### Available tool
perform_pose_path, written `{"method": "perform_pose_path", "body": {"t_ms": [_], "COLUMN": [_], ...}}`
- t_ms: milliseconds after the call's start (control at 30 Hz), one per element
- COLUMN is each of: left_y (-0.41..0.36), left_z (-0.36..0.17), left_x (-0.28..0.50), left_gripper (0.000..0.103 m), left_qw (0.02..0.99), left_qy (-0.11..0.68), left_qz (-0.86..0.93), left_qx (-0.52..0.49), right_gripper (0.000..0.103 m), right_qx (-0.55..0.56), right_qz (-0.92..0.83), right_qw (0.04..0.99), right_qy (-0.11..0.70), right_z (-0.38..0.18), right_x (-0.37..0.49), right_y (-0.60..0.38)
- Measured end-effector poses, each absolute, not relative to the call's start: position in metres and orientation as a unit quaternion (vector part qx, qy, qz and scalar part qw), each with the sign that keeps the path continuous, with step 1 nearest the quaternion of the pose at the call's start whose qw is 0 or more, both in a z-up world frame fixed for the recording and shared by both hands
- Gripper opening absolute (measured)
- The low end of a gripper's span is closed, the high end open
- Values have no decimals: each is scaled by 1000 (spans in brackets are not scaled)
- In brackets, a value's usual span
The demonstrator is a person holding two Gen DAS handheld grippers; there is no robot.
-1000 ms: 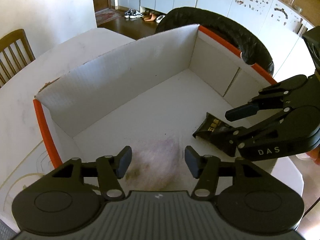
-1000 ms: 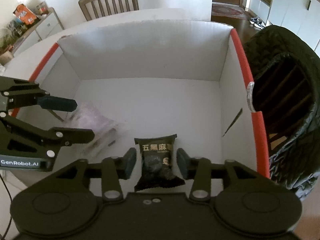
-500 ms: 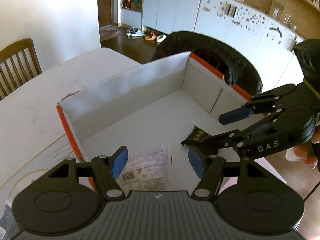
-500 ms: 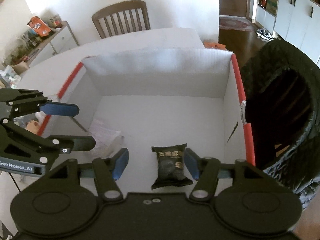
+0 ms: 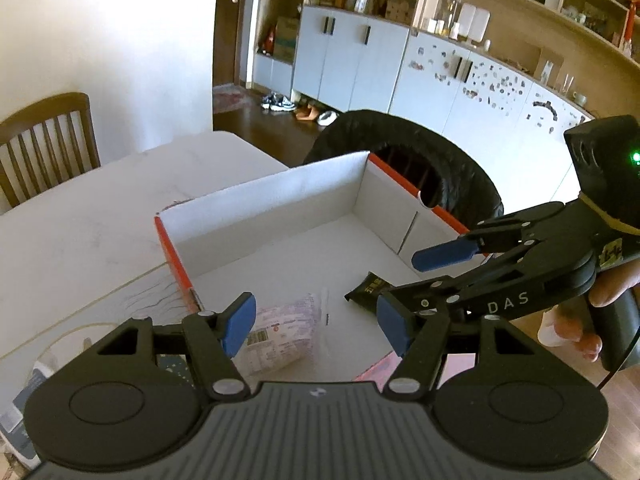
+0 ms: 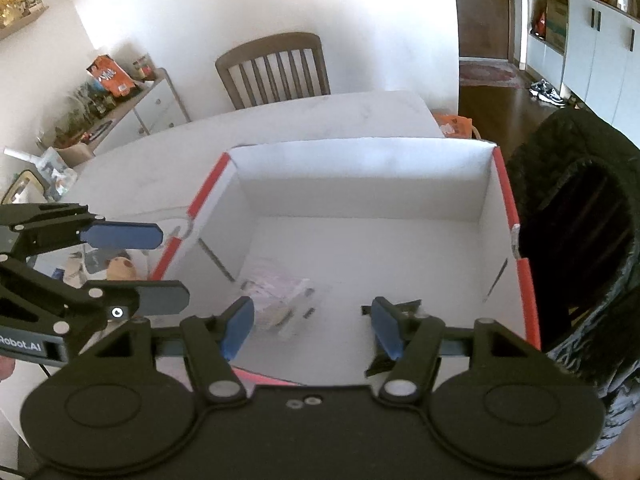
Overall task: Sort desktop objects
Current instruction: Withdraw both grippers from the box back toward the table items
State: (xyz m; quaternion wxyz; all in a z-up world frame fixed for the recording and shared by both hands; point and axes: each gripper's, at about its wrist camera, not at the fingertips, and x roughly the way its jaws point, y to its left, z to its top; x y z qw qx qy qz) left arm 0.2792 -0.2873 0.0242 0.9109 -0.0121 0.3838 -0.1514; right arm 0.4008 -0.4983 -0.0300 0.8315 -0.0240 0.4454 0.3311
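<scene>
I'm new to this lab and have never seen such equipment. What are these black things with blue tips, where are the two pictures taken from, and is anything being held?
No robot: a person holds a hand-operated claw in each hand, each with a camera looking along its fingers. One picture looks along the left claw, the other along the right claw; each also shows the other claw at its side. Below sits a white box with red edges on a white table. Inside lie a clear pink-printed packet and a black snack packet. Both claws are open and hold nothing.

My white table [image 6: 280,128] carries the box [image 6: 360,160]; small clutter [image 6: 112,264] lies left of it.
</scene>
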Motion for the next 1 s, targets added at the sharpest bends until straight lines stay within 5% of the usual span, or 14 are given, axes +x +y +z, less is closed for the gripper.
{"method": "perform_pose_path", "body": {"t_ms": [633,1000], "left_y": [-237,-181], "left_z": [27,22], "left_x": [217,187], "left_gripper": [66,81], "left_qw": [921,926], "left_qy": [357,353], "left_qz": [-156,-131], "left_qx": [-3,-22], "right_gripper": [81,89], "right_qx": [-10,-21], "right_qz": [305,320], "right_qw": [852,855], "right_qy": [424,407], "right_z": [-16,-13], "right_x": [342,311], "right_y": [-448,-393]}}
